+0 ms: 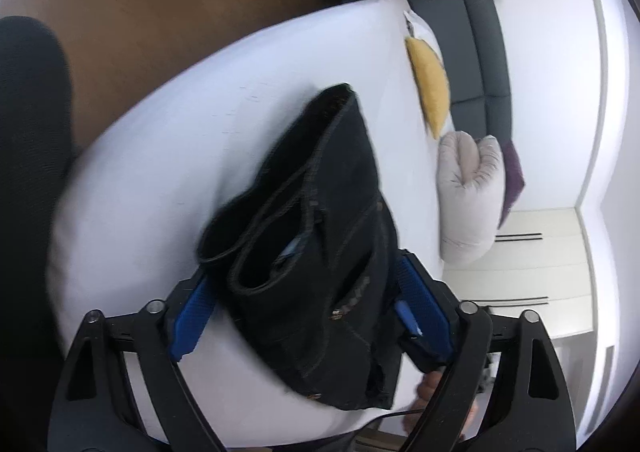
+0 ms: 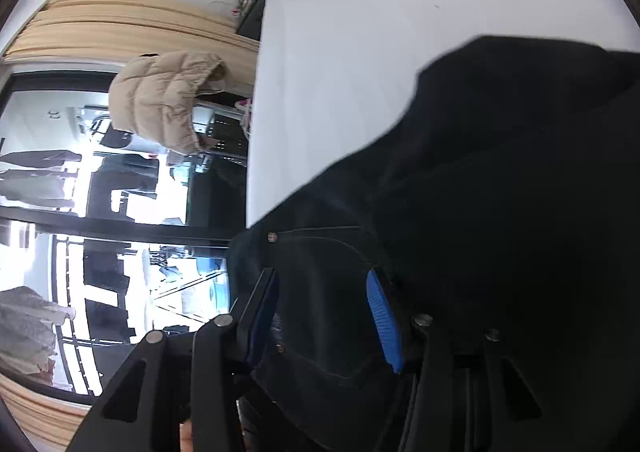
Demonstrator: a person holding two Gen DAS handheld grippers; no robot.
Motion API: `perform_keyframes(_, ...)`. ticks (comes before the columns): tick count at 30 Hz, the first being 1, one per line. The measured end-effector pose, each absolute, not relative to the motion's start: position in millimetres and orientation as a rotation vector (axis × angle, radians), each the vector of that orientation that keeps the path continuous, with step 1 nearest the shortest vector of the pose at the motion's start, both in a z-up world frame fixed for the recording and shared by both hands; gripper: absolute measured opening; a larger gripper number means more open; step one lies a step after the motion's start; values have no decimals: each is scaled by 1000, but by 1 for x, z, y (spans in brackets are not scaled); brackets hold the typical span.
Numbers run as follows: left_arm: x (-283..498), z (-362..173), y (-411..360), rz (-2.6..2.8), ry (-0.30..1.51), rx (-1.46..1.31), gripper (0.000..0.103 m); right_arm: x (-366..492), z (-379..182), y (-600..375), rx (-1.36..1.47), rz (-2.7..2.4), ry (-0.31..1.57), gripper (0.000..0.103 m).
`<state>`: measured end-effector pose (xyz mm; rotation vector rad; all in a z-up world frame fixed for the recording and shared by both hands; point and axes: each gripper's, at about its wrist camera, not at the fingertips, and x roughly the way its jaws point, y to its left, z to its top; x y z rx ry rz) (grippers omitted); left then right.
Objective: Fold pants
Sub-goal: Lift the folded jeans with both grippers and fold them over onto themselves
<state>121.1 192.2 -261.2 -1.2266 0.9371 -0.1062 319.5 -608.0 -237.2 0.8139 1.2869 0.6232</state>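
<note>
The black jeans (image 1: 320, 236) lie folded into a compact bundle on the white bed (image 1: 180, 140), leg hems toward the left. My left gripper (image 1: 308, 316) is open, its blue pads (image 1: 190, 326) standing wide on either side of the bundle's near end. In the right wrist view the jeans (image 2: 500, 212) fill the lower right, with a pocket and rivets showing. My right gripper (image 2: 320, 312) has its blue pads (image 2: 384, 320) on both sides of the denim at the bed's edge; whether they press the cloth I cannot tell.
A yellow pillow (image 1: 430, 88), a grey rolled duvet (image 1: 470, 196) and a purple cushion (image 1: 514, 180) lie by the dark headboard (image 1: 486, 52). The floor is brown (image 1: 140, 12). A beige puffer jacket (image 2: 168, 100) hangs near a window beside the bed (image 2: 360, 32).
</note>
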Motion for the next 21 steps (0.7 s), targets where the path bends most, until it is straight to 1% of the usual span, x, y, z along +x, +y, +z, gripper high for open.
perform_keyframes(1, 126, -261, 189, -116, 950, -1219, 69, 320, -238, -608, 818, 622, 1289, 51)
perform_keyframes(3, 130, -262, 181, -127, 971, -1208, 36, 318, -243, -607, 816, 617, 1304, 51)
perform_keyframes(4, 133, -265, 178, -132, 986, -1213, 30, 317, -245, -608, 813, 611, 1314, 51)
perform_keyframes(9, 138, -260, 174, -136, 981, -1186, 21, 318, -256, -605, 829, 604, 1350, 60)
perform_keyframes(11, 141, -254, 171, -143, 971, -1153, 19, 316, -260, -604, 826, 607, 1352, 60)
perform_keyframes(13, 142, -247, 166, -150, 960, -1102, 18, 316, -262, -603, 821, 612, 1345, 63)
perform_keyframes(15, 146, -234, 158, -158, 948, -1027, 16, 317, -261, -602, 824, 623, 1335, 67)
perform_keyframes(19, 153, -199, 129, -195, 907, -822, 16, 317, -258, -604, 826, 627, 1335, 69)
perform_keyframes(21, 154, -181, 109, -218, 882, -699, 16, 318, -254, -603, 813, 627, 1340, 74)
